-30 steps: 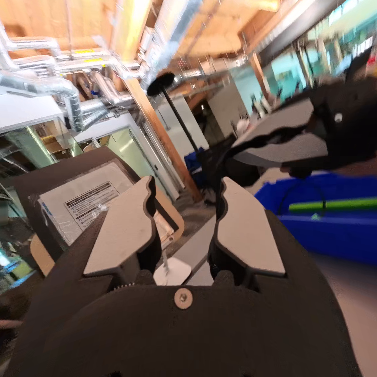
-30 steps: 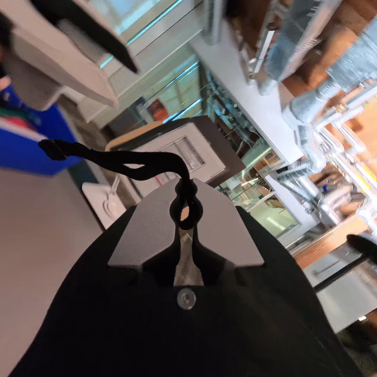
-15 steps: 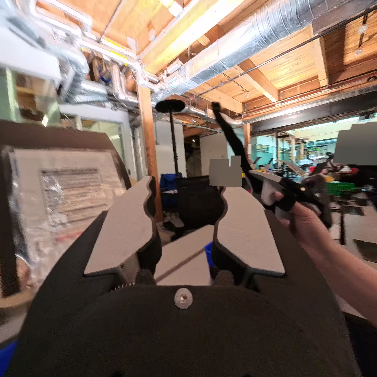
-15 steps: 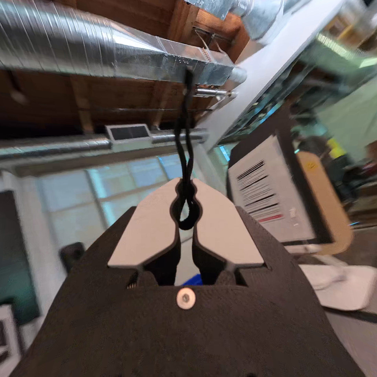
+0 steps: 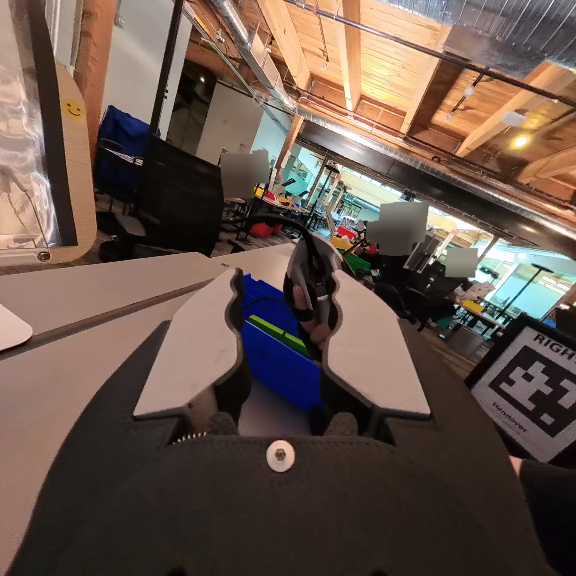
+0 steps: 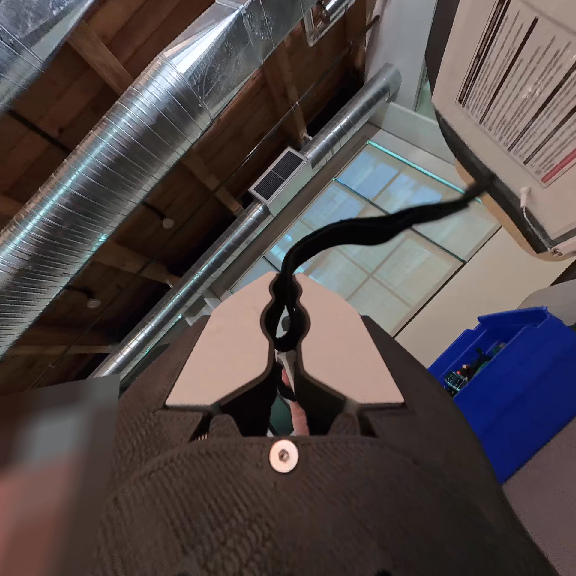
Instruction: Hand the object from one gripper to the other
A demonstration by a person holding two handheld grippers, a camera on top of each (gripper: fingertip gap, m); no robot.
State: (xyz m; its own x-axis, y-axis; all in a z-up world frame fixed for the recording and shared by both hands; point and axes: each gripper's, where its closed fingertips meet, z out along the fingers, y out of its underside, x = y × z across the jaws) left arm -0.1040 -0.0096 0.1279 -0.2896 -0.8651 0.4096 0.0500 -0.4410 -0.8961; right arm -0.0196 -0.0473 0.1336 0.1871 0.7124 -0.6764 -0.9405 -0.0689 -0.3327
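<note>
left gripper (image 5: 282, 307): jaws wide apart, nothing in them. we're pointing it out over the grey table (image 5: 78, 299), w/ the blue bin (image 5: 280, 358) showing thru the gap.

gap btw the two: right gripper (image 5: 311, 265) sits just past our left fingertips, a bit right of centre in the left wrist view, nose up. close but not touching afaict.

strap (image 6: 367, 230): black, floppy, doubled-over cord. it's in the right gripper, pinched at the looped end; free tail runs up out of the tips then bends off to the right in the right wrist view. in the left wrist view it arcs up and over to the left (image 5: 280, 223) above the right gripper.

right gripper, own cam (image 6: 285, 279): jaws clamped on the strap, loop sitting in the scalloped notch.

what the next move turns on, imo: the tail is above and beyond the open left jaws, not btw them. we'd need to lift the left up/fwd, or drop the right, so the tail crosses the gap. it's limp so it could sag away.
</note>
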